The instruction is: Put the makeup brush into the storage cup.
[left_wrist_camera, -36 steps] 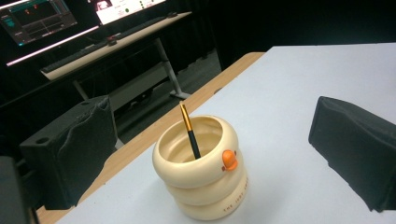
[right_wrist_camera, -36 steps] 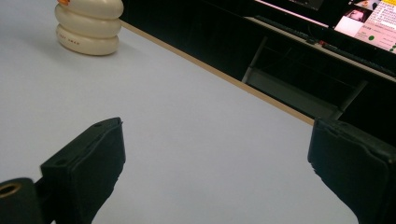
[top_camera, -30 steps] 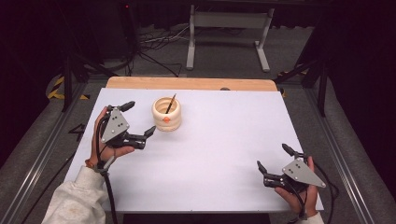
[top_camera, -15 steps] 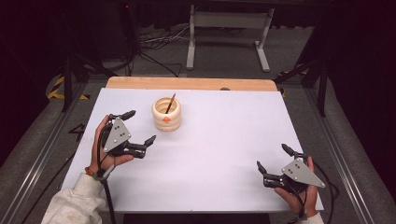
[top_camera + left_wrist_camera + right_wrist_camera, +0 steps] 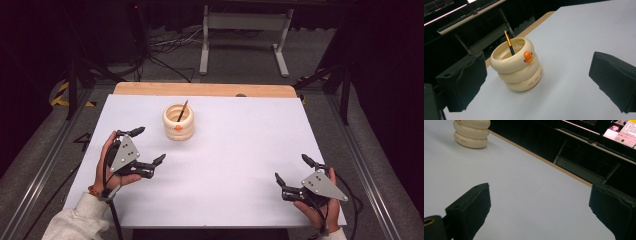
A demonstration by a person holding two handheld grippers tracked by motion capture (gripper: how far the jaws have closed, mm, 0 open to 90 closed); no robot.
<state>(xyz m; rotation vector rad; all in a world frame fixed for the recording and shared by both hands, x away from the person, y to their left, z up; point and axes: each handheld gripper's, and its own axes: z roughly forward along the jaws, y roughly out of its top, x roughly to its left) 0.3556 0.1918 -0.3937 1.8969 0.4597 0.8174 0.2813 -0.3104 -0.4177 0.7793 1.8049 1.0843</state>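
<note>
1. Since the left gripper (image 5: 148, 145) stands wide open and empty just short of the cream pen holder (image 5: 178, 121), the step in hand looks like a reach toward that holder or the pen (image 5: 182, 110) leaning in it; which of the two is meant cannot be told.
2. The pen holder sits on the white tabletop (image 5: 235, 150) toward the far edge, left of the middle, upright, with its small orange beak (image 5: 528, 56) facing the left gripper. In the left gripper view the holder (image 5: 517, 65) lies between the two black jaws but farther off, not touching either.
3. For the pen (image 5: 509, 45), the approach should come from above, because only its upper end clears the rim. The jaws should straddle that end and close gently, then lift along the pen's own tilt so the holder is not dragged over.
4. For the holder itself, the jaws are spread about wide enough; a low, level grip on the middle ring seems safest, as the stacked rings are rounded and may slip.
5. The right gripper (image 5: 291, 171) rests near the tabletop's near right corner, also wide open and holding nothing, well apart from the holder (image 5: 472, 133). It could steady the holder if the pen sticks.
</note>
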